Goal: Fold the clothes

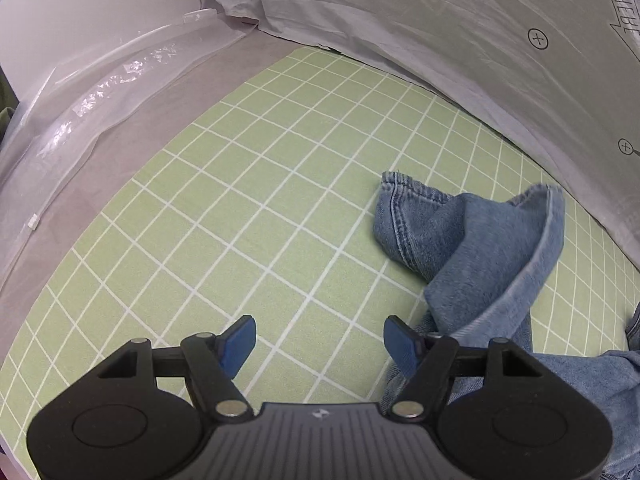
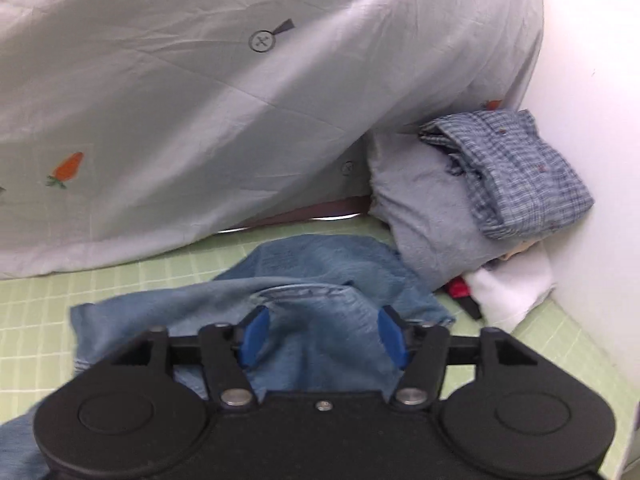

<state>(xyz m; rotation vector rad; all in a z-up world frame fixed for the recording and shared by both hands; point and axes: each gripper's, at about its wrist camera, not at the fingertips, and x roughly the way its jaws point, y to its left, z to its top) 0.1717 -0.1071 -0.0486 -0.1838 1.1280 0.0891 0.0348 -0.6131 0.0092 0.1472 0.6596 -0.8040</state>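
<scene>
While the left gripper (image 1: 319,345) hangs spread over the green mat (image 1: 248,208) beside the jeans (image 1: 472,248), only the right view shows folded clothes (image 2: 504,176); the right gripper (image 2: 323,336) is spread above denim.

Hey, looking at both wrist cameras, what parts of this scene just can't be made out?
- Jeans: left wrist view cuts them off at the right and bottom edges; the left gripper body covers the rest.
- Jeans waist: in the right wrist view, the right gripper body hides the near part.
- Red item: mostly buried under the grey cloth and white fabric; unidentifiable.
- Plaid shirt: folded, so its front is hidden.
</scene>
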